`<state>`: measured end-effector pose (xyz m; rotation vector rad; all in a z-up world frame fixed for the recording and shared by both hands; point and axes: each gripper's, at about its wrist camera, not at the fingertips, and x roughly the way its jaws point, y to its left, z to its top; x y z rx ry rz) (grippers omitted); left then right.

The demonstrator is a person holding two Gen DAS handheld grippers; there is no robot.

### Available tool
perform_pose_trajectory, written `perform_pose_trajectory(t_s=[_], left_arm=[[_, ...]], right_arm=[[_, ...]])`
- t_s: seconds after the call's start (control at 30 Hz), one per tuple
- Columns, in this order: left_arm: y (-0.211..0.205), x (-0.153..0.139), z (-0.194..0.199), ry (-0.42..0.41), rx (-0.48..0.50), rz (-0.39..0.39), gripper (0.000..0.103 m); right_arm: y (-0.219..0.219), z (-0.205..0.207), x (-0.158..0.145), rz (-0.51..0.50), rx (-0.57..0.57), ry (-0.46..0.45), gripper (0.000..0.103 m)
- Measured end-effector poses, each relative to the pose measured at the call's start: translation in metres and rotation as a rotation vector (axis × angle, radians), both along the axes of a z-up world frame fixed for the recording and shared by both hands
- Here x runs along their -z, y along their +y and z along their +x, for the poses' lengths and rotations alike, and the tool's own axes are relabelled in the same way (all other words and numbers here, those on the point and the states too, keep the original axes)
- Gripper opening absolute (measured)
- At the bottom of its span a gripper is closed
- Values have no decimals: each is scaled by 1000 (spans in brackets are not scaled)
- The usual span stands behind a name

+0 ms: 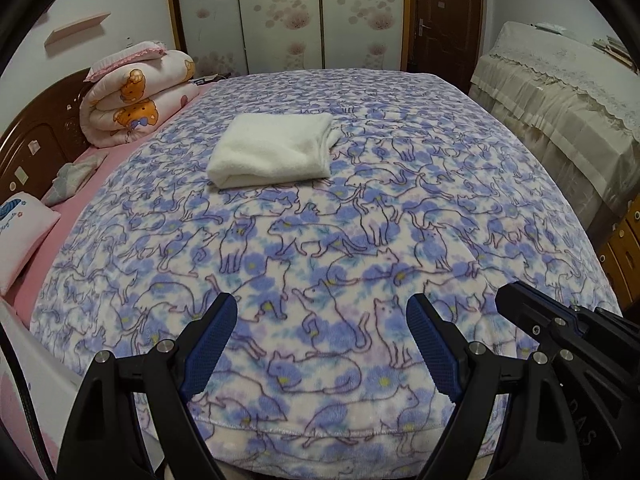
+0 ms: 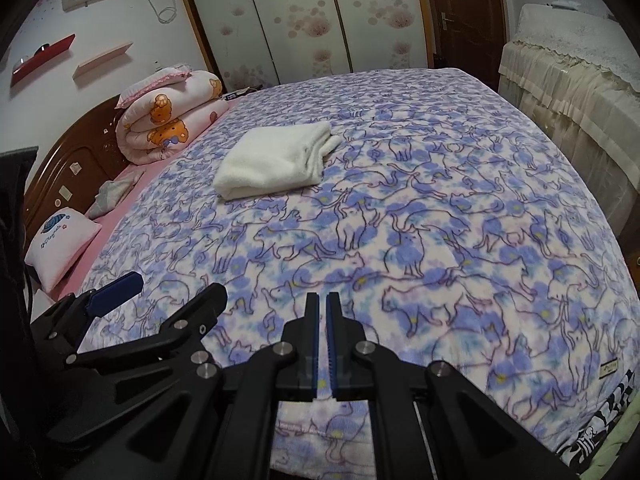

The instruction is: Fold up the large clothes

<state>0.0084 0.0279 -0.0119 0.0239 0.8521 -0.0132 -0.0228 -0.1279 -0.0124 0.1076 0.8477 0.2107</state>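
Note:
A white fluffy garment (image 1: pixel 272 150) lies folded into a thick rectangle on the blue cat-print blanket (image 1: pixel 320 248) that covers the bed; it also shows in the right wrist view (image 2: pixel 276 160). My left gripper (image 1: pixel 320 312) is open and empty, low over the blanket's near edge, far from the garment. My right gripper (image 2: pixel 322 300) is shut and empty, beside the left one at the near edge. The right gripper shows at the right of the left wrist view (image 1: pixel 520 300). The left gripper shows at the left of the right wrist view (image 2: pixel 168 292).
A rolled pink bear-print quilt (image 1: pixel 140 100) sits at the wooden headboard (image 1: pixel 36 140) on the left, with a small pillow (image 2: pixel 64 240) on the pink sheet. A cloth-covered cabinet (image 1: pixel 560 92) stands to the right. Wardrobe doors (image 1: pixel 280 12) and a brown door (image 1: pixel 444 12) are behind.

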Motion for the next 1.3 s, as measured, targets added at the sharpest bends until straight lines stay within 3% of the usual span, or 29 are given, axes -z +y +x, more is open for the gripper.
perform_pose_trajectory(t_s=[0.23,0.33,0.5,0.57,1.3], left_arm=[[-3,3,-11,6,-3,-2,86],[-4,3,-11,5,-6,-3,86],[-2,3,-10,10,-27,-15,86],[-1,3,-8,13,-27,-17,86],[1,13,-3,24,-31,-21,86]], right_arm=[[-1,-12,1,-18,0,-1,4],[-5,-13,2,-21,13,-10,9],[-15,-13,4,-10,44,-18,38],[-18,-12,5,-10,44,-19,41],[-18,-10,9,-12,43,-14,42]])
